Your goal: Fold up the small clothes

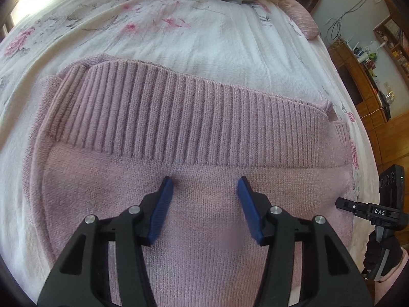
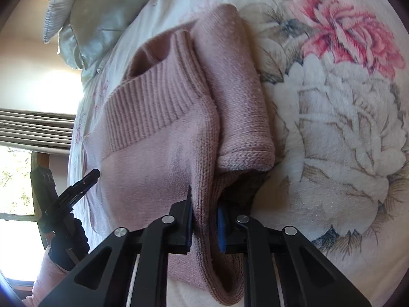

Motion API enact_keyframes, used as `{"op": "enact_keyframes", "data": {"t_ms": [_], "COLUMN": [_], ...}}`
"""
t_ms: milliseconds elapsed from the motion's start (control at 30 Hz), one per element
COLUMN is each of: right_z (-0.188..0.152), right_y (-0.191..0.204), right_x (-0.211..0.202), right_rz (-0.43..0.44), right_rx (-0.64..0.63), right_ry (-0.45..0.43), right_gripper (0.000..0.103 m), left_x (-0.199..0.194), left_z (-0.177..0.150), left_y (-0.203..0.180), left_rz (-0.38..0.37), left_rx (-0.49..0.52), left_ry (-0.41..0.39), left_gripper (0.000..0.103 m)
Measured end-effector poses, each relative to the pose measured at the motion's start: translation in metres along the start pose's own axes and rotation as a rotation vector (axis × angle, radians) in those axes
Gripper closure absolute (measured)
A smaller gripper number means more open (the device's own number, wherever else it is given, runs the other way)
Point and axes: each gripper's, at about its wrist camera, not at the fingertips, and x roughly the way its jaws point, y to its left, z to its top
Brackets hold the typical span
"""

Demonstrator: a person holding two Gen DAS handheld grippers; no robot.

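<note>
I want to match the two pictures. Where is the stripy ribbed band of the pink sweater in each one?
Left wrist: ribbed band runs across the middle, beyond the open left gripper.
Right wrist: ribbed band sits left of centre, above the right gripper.
Shared landmark: the flowered bedsheet.

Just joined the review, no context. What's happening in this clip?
A person is folding a pink knit sweater on a floral bedspread, with a handheld claw in each hand. The right claw is shut on a fold of the sweater at its edge. The left claw is open, fingers spread over the middle of the garment, gripping nothing. The ribbed band lies across the top and a sleeve is folded along the side. So the fold is partway done.
</note>
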Motion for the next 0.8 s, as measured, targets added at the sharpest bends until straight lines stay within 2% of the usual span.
{"op": "enact_keyframes", "data": {"t_ms": [133,333,467,567,700,800], "right_z": [0.007,0.012,0.001,-0.012,-0.029,-0.038], "right_y": [0.045,0.151,0.219,0.254,0.277,0.283], "right_x": [-0.027,-0.033,-0.009,0.019,0.060,0.089], "right_rz": [0.003,-0.002,-0.013,-0.047,-0.074,-0.111], "right_rx": [-0.091,-0.308,-0.457,-0.542,-0.595,-0.611], "right_ry": [-0.049,-0.065,-0.024,0.023,0.094,0.139], "right_gripper": [0.089,0.089,0.089,0.089,0.089,0.089], "left_x": [-0.037,-0.073,-0.090,-0.100,-0.110,-0.112], "left_z": [-0.007,-0.021,-0.032,-0.038,-0.049,-0.051], "left_y": [0.011,0.044,0.068,0.085,0.109,0.118], "left_rz": [-0.035,-0.045,-0.041,-0.039,-0.035,-0.035], "left_rx": [0.011,-0.029,-0.081,-0.125,-0.196,-0.203], "left_ry": [-0.053,-0.082,-0.106,-0.117,-0.127,-0.130], "left_gripper": [0.050,0.049,0.047,0.047,0.047,0.047]}}
